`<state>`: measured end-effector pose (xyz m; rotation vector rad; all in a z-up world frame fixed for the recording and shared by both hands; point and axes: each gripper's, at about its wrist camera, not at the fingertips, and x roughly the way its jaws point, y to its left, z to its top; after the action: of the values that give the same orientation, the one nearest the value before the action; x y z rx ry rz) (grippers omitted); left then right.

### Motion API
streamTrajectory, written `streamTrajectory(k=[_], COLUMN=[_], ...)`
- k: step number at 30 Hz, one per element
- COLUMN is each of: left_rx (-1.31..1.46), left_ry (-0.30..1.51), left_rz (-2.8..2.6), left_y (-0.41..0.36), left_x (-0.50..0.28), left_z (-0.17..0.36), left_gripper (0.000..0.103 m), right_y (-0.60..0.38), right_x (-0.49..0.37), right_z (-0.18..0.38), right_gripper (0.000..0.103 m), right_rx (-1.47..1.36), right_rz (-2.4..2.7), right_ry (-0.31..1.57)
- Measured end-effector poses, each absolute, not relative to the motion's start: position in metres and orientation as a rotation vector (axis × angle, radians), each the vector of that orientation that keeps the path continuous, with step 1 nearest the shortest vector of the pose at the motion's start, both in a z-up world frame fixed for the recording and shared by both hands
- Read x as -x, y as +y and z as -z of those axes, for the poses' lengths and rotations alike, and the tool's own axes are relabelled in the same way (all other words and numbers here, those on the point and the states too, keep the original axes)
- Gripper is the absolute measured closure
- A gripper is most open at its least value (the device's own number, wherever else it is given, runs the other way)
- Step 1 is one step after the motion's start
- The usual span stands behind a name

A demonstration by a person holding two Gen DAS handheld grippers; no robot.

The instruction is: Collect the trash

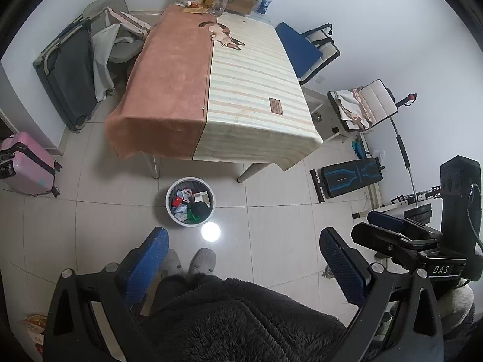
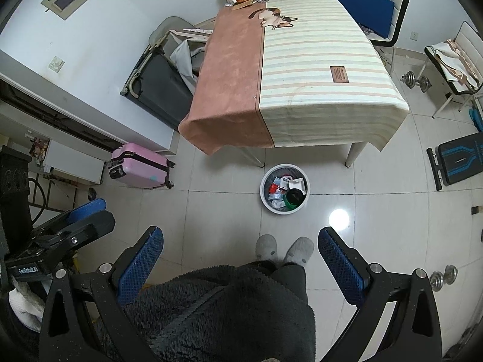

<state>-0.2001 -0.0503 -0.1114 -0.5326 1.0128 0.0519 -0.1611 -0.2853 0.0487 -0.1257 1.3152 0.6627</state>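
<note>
1. Long table under pink-and-striped cloth [image 1: 211,90]: near edge bare, clutter only at far edge.
2. Round white bin of wrappers [image 1: 190,201]: on floor below near edge, filled; collecting looks finished.
3. Left gripper [image 1: 241,259], right gripper [image 2: 240,256]: spread wide, empty; next, scan for leftovers.

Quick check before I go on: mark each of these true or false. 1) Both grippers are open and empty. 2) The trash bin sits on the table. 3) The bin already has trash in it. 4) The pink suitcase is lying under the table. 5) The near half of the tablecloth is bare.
1) Left gripper and right gripper are open and empty: true.
2) The trash bin sits on the table: false; it stands on the floor in front of the table.
3) The bin holds trash: true.
4) The pink suitcase is under the table: false; it stands by the wall.
5) Near half of the tablecloth bare: true.
</note>
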Motion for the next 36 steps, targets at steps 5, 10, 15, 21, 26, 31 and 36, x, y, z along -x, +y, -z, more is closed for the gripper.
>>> streamTrajectory(k=[5,10,15,21,26,31,36], left_rx=[0.531,0.533,0.533,0.534,0.534,0.533,0.535], left_ry=[1.012,1.015,1.015,1.015,1.015,1.015,1.015], left_rz=[-0.05,-0.044,-0.045,-0.048,-0.048,-0.048,-0.049], left_y=[-0.0512,-0.0504,-0.0504,-0.0513,-0.0518,-0.0531,-0.0537], left_x=[0.2001,0.2016,0.2009,0.2007,0.2,0.201,0.1995], left_z=[0.1121,0.1114,0.1114,0.1112,0.1112,0.1109,0.1107], left_gripper=[0.001,0.001,0.001,0.001,0.001,0.001,0.001], right_y=[-0.2859,-0.2849,-0.2858,-0.2855,-0.2853,-0.2853,-0.2855], right_x=[0.1624,0.1635,0.1636,0.1628,0.1624,0.1617,0.1611], right_z=[-0.0499,-0.0509,-0.0518,-0.0513,-0.0508,-0.0499,-0.0501], right_gripper=[0.0,0.0,0.0,0.0,0.0,0.0,0.0], right_rx=[0.13,0.129,0.131,0.122,0.117,0.112,0.115], right_rz=[-0.662,-0.658,-0.66,-0.656,-0.654,-0.651,-0.652], right_ry=[1.312,1.313,1.314,1.318,1.319,1.32,1.32])
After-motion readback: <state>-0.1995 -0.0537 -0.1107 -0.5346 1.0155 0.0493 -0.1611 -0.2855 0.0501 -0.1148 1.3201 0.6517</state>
